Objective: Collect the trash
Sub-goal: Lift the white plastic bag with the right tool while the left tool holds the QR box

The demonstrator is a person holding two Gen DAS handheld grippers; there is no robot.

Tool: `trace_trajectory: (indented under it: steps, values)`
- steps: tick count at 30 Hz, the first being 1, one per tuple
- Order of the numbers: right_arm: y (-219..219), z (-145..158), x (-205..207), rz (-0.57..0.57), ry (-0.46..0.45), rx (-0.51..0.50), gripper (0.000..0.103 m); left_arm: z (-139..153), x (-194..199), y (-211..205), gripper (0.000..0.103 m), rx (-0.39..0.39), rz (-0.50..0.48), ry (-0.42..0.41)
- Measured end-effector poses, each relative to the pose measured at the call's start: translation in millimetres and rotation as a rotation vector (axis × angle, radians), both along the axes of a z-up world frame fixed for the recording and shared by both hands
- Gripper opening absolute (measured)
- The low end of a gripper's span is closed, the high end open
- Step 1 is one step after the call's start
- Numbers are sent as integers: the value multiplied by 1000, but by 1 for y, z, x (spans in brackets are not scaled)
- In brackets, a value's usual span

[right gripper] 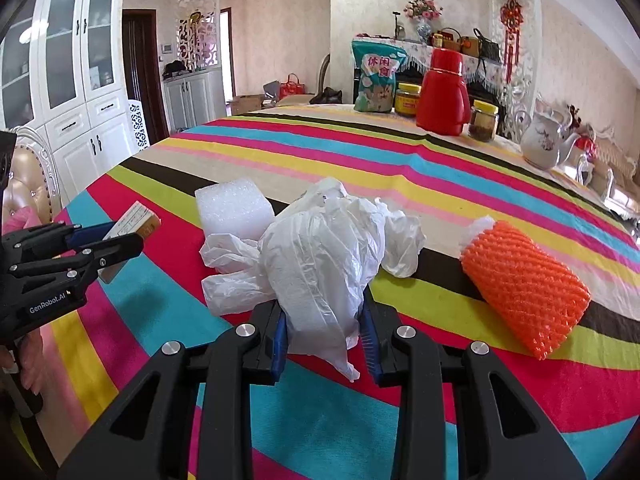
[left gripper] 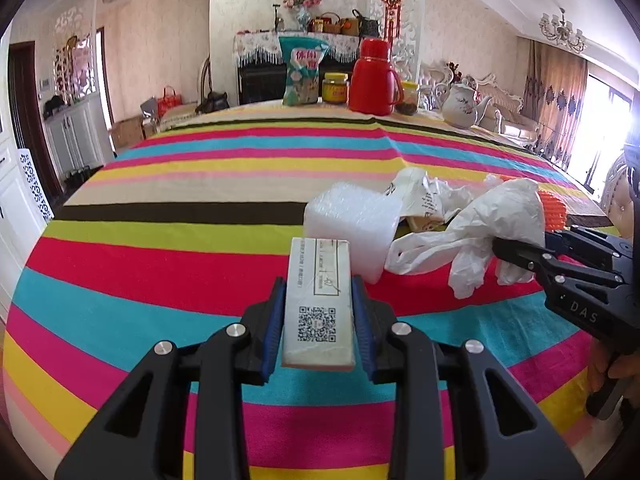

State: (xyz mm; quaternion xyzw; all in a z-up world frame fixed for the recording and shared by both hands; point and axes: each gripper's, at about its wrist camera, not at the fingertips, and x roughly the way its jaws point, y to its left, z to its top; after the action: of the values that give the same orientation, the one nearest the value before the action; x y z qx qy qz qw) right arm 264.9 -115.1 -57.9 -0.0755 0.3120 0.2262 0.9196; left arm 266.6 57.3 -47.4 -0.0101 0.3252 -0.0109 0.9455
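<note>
Two grippers grip trash above the striped tablecloth [left gripper: 160, 216]. Left gripper [left gripper: 319, 320]: jaws clamped on a small carton [left gripper: 319, 300]. Right gripper [right gripper: 325, 336]: jaws pinched on a crumpled white plastic bag [right gripper: 320, 256]. Foam block [right gripper: 234, 208] and orange mesh sleeve [right gripper: 524, 280] lie beside the bag.

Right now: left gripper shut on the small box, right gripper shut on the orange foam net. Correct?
Not quite. The right gripper is shut on the white plastic bag, not the orange foam net, which lies untouched on the tablecloth in the right wrist view. The left gripper is shut on the small box.
</note>
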Motion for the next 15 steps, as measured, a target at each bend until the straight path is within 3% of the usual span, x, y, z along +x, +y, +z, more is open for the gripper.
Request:
trace_trajectory:
  steps: [7,15]
  values:
    - [3,2,-2,-8,-21,-9,32,9,-7,0,32,46,29,-69]
    - [9,11,-9,-16,-25,-9,32,21,-14,11,32,59,82,-92]
